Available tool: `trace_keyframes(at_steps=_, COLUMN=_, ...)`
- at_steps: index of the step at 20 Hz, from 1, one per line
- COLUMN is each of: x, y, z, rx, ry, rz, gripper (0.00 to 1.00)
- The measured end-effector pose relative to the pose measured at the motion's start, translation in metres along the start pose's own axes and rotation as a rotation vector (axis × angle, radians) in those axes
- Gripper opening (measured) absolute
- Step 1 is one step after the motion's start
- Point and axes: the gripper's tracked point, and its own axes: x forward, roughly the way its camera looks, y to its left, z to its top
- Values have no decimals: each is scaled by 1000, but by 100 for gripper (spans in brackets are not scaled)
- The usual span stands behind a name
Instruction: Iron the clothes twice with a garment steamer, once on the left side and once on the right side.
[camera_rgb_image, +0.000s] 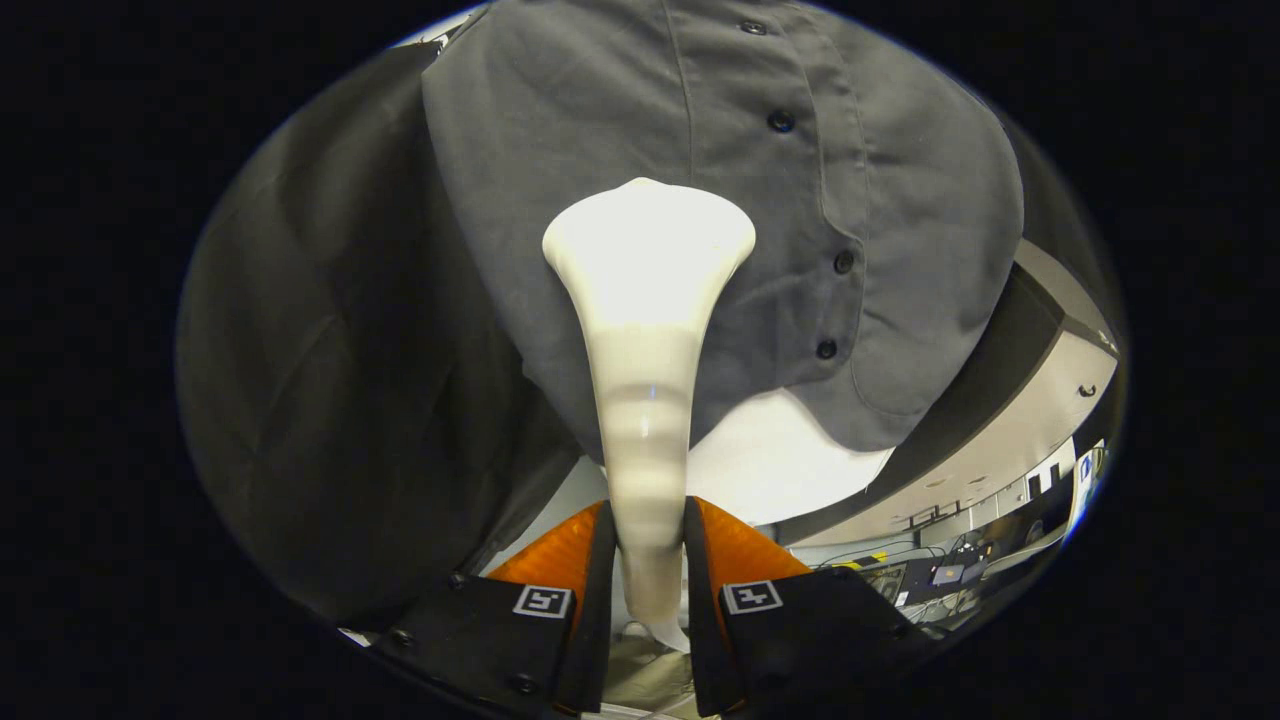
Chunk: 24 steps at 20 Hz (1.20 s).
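A dark cloth wall (330, 380) is seen behind the scene at about nine o'clock from the fingers, and a pale ceiling with a cluttered room area (960, 570) is seen at about four o'clock. In front of the wall a grey shirt (600, 130) is hung, with a placket of dark buttons (781, 121) running down toward its curved hem (four buttons can be counted). Below the hem a bright white surface (780, 460) is visible.

The gripper (648, 560) is held with its jaws clenched on the garment steamer (645, 330): the narrow white handle is pressed from both sides between the two fingers. The ribbed handle is extended toward twelve o'clock and is widened into a flat head, which is placed against the shirt fabric. The head is located at about ten o'clock from the lowest button, beside the placket, on the shirt panel near the dark wall. Whether the head really touches the cloth or only stands just before it cannot be told.
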Motion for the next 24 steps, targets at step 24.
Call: trace_keyframes(at_steps=24, x=-36, y=-37, z=-44, rx=26, ry=47, rz=79, gripper=41)
